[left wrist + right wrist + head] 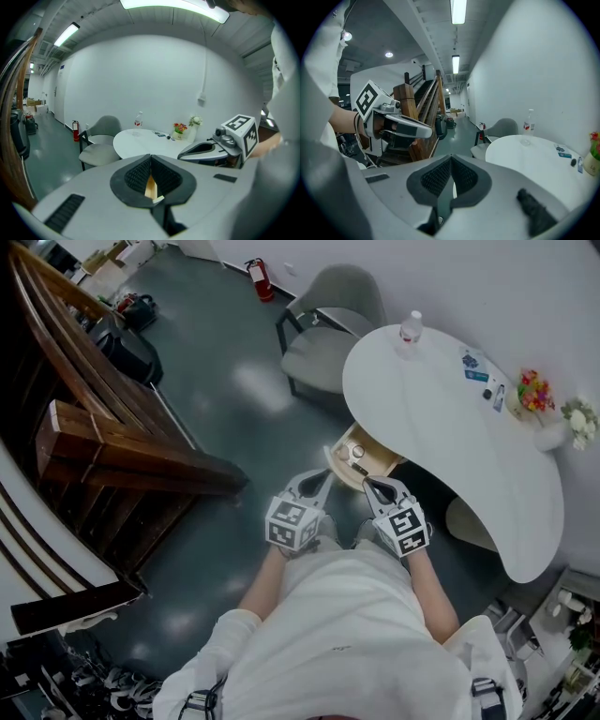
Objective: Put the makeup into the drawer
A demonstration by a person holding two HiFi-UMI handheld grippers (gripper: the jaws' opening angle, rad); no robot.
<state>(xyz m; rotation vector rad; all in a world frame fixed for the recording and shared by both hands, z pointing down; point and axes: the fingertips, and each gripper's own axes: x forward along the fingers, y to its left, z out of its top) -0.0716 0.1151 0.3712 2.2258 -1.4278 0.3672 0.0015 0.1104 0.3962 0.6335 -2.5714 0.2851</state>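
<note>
table [441, 427]: white, rounded, ahead and to the right of the person; biggest thing in reach.
drawer [377, 452]: light wood, pulled open from under the table's near edge, straight ahead of both grippers.
left gripper [319, 482]: clenched, tips together, nothing between the pads. Wood of the drawer shows through the gap below the tips. It points at the drawer's left corner.
right gripper [372, 486]: clenched, empty in its own view. Its tips sit at the drawer's near edge, just right of the left gripper's.
makeup, in drawer: a small round piece [357, 452] and a dark slim stick [360, 469] lie on the drawer floor. They look like the makeup, but are too small to be sure.
stick axis: seems to run diagonally, from the drawer's middle down toward the right gripper's tips.
table items [476, 367]: a few small flat things on the far side of the tabletop, well apart from both grippers. Can't tell whether they are makeup.
nearer gripper: the right one, just beside the stick. The left sits off to the side.
read: what's in the drawer looks placed. The next move likely turns on the open drawer front, directly ahead of both grippers.
</note>
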